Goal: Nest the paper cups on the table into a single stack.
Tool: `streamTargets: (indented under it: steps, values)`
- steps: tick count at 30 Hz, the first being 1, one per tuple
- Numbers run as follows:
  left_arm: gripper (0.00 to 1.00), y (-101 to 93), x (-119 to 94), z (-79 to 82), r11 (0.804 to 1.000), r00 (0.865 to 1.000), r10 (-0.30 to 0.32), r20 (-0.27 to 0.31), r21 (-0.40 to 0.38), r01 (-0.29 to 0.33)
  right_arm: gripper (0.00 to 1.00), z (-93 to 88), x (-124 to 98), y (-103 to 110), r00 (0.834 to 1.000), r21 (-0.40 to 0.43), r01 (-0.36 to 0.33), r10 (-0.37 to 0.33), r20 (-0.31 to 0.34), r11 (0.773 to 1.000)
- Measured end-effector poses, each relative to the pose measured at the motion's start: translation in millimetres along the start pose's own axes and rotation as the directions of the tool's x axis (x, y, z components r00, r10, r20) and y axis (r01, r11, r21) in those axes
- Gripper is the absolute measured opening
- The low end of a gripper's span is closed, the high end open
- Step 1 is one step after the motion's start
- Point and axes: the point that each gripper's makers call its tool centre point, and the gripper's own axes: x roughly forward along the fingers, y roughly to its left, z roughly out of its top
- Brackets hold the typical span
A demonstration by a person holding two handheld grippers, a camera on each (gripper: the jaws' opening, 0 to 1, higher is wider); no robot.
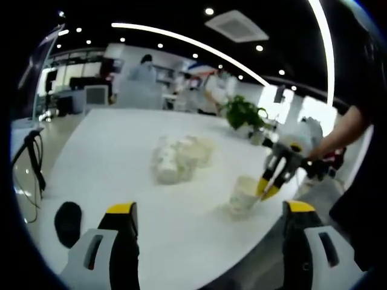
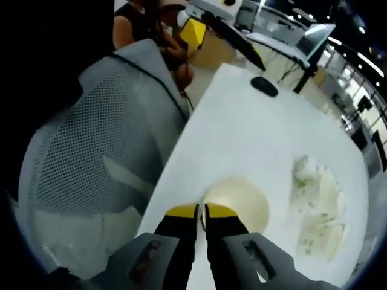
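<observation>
A single paper cup (image 1: 243, 194) stands upright near the table's front right edge. My right gripper (image 1: 268, 190) reaches in from the right, held by a person's hand, and its yellow tips pinch the cup's rim. In the right gripper view I look down into the open cup (image 2: 239, 202), with my right gripper (image 2: 201, 212) shut on its near rim. A loose pile of several pale paper cups (image 1: 178, 158) lies on its side mid-table, also seen as cups (image 2: 317, 208) to the right. My left gripper (image 1: 210, 208) is open, jaws wide apart and empty, short of the cup.
The white table (image 1: 115, 151) runs far back. A black mouse (image 1: 68, 222) (image 2: 264, 86) lies near its edge. A potted plant (image 1: 242, 112) stands at the far right. A grey mesh chair (image 2: 103, 157) sits just off the table edge. People stand in the background.
</observation>
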Motion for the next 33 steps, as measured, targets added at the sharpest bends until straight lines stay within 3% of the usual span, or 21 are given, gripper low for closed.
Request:
streamTargets:
  steps: [9, 13, 19, 21, 24, 26, 29, 32, 33]
  values:
    - [1.00, -3.3, 0.9, 0.0, 1.000, 1.000, -0.001, 0.000, -0.006, 0.001, 0.09, -3.7, -2.9, 0.2, 1.000, 0.012, 0.003, -0.003, 0.015, 1.000]
    - [1.00, -4.4, 2.2, -1.8, 1.000, 1.000, -0.003, -0.012, -0.009, 0.003, 0.10, -2.9, -10.3, -1.4, 0.998, 0.034, 0.006, -0.008, 0.055, 0.999]
    - [1.00, 2.7, 0.4, 1.9, 1.000, 1.000, 0.007, -0.009, -0.004, -0.007, 0.10, 11.9, -36.6, -14.1, 0.975, 0.185, 0.028, -0.068, 0.213, 0.982]
    - [1.00, 4.4, 0.0, 4.4, 1.000, 1.000, 0.007, -0.002, 0.010, -0.007, 0.10, 23.3, -49.7, -20.5, 0.947, 0.210, 0.037, -0.101, 0.304, 0.977]
    - [1.00, 6.7, 0.1, 6.9, 1.000, 1.000, 0.012, 0.000, 0.007, -0.012, 0.11, 28.5, -68.1, -35.6, 0.913, 0.273, 0.087, -0.186, 0.362, 0.958]
    - [1.00, 9.2, -0.3, 9.5, 1.000, 1.000, 0.021, 0.007, 0.010, -0.021, 0.13, 23.7, -79.3, -48.5, 0.891, 0.372, 0.118, -0.264, 0.369, 0.921]
    - [1.00, 13.1, -1.9, 12.1, 1.000, 0.999, 0.028, 0.022, -0.005, -0.028, 0.16, 16.9, -96.8, -69.8, 0.826, 0.492, 0.150, -0.382, 0.414, 0.858]
    - [1.00, 11.6, -1.5, 10.7, 1.000, 1.000, 0.016, 0.009, 0.001, -0.016, 0.20, 3.8, -104.3, -79.5, 0.797, 0.558, 0.161, -0.440, 0.413, 0.814]
    - [1.00, 11.2, -1.3, 10.9, 1.000, 1.000, 0.013, 0.008, 0.003, -0.013, 0.21, -3.5, -107.7, -83.6, 0.787, 0.591, 0.171, -0.470, 0.400, 0.789]
